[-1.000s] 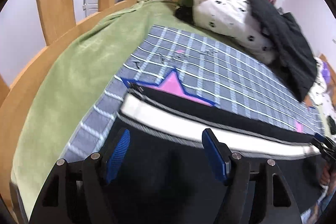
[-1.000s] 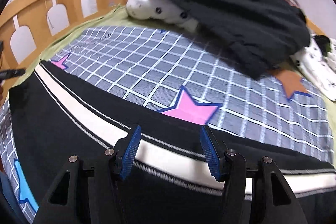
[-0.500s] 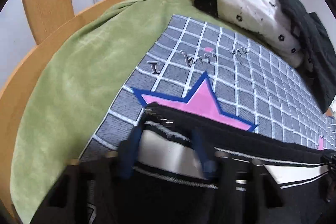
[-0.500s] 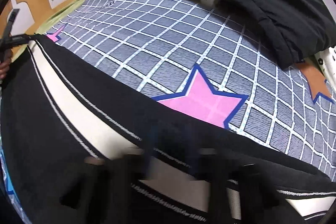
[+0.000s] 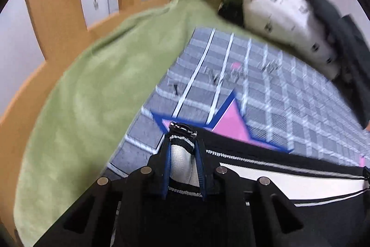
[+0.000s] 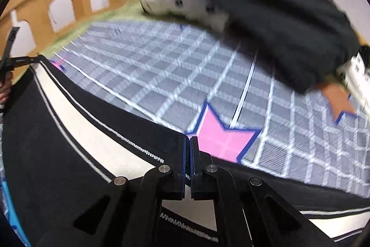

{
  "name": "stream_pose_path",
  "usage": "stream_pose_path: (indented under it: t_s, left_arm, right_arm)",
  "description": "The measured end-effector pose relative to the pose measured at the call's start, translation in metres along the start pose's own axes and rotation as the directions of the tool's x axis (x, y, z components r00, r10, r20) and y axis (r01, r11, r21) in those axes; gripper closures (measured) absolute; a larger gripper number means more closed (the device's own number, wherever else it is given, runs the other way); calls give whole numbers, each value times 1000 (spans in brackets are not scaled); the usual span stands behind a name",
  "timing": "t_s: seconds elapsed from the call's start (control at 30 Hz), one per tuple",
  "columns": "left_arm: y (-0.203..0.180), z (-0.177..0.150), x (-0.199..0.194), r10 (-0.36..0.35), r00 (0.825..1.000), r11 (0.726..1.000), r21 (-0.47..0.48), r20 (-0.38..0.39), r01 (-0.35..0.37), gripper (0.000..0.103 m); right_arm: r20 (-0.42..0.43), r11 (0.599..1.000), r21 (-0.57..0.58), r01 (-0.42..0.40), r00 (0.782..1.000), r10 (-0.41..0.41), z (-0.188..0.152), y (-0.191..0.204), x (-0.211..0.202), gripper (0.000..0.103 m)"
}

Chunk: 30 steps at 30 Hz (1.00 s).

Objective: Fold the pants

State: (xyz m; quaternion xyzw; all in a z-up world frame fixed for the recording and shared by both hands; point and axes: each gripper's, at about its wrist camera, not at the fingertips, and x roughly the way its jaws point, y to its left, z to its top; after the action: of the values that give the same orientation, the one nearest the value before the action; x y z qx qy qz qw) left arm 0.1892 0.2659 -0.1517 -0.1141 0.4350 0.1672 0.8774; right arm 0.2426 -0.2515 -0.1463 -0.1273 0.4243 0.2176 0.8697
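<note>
So the black pants (image 6: pixel 57 154) are spread flat on the checked star blanket (image 6: pixel 161 75), and the white side stripe (image 5: pixel 289 179) runs crosswise between the two tongs; that's the long axis. Left gripper (image 5: pixel 182 145) is closing on the bunched stripe at the corner; right gripper (image 6: pixel 187 142) is pinched tight on the same edge further along. Both sit on the far edge, so I'd guess the fold comes toward the person.

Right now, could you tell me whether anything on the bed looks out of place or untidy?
Yes: a dark garment lies crumpled over the white spotted pillow at the head of the bed, spilling onto the checked blanket. The pants themselves look orderly, their striped edge pinched in both grippers.
</note>
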Motion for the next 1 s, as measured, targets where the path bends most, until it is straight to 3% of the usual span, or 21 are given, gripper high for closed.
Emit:
stream_pose_path:
  t_s: [0.1,0.17,0.2,0.23,0.3,0.47,0.57,0.63,0.7,0.73,0.8,0.9,1.0]
  left_arm:
    - [-5,-5,-4,51,998,998,29,27,-52,74]
    - [-4,-6,-7,70,998,997,35,-2,-70,46]
    - [-3,-7,-9,68,998,997,36,-10,-68,43]
    - [-1,-8,-14,62,998,997,38,-7,-62,43]
    - [2,-11,-22,66,998,997,40,5,-66,43]
    - [0,-20,-38,-27,999,999,24,21,27,40]
    - [-10,-20,-36,-38,999,998,44,14,37,40]
    - [-14,-20,-34,-15,1000,998,56,21,14,39]
    - [-15,-20,-35,-13,1000,999,53,21,12,39]
    - [-14,-21,-35,-18,1000,999,49,20,17,39]
    - [-11,-24,-38,-25,1000,999,43,17,25,39]
    - [-7,-26,-40,-42,999,999,24,18,42,39]
    - [-12,-23,-41,-67,998,998,13,9,67,39]
  right_arm:
    - [9,999,44,18,1000,-19,1,0,9,96]
    - [20,998,68,-9,1000,7,2,-7,-3,88]
    - [40,997,81,-20,999,17,0,-14,-16,76]
    - [62,996,90,-11,998,5,-4,-21,-27,59]
    - [95,995,97,15,995,-24,-13,-35,-45,49]
    - [27,989,63,135,990,-137,-37,-80,-66,49]
    - [19,987,33,155,988,-155,-36,-99,-63,47]
    - [-20,989,31,144,989,-143,-31,-109,-50,39]
    - [-119,996,0,94,989,-93,-32,-114,-27,41]
    - [-133,996,-22,91,987,-93,-34,-114,-21,56]
    - [-138,999,-35,-19,990,14,-35,-109,-20,96]
    - [-83,988,-125,87,992,-98,-41,-93,-20,97]
    - [-34,988,-80,135,990,-138,-41,-94,-20,97]
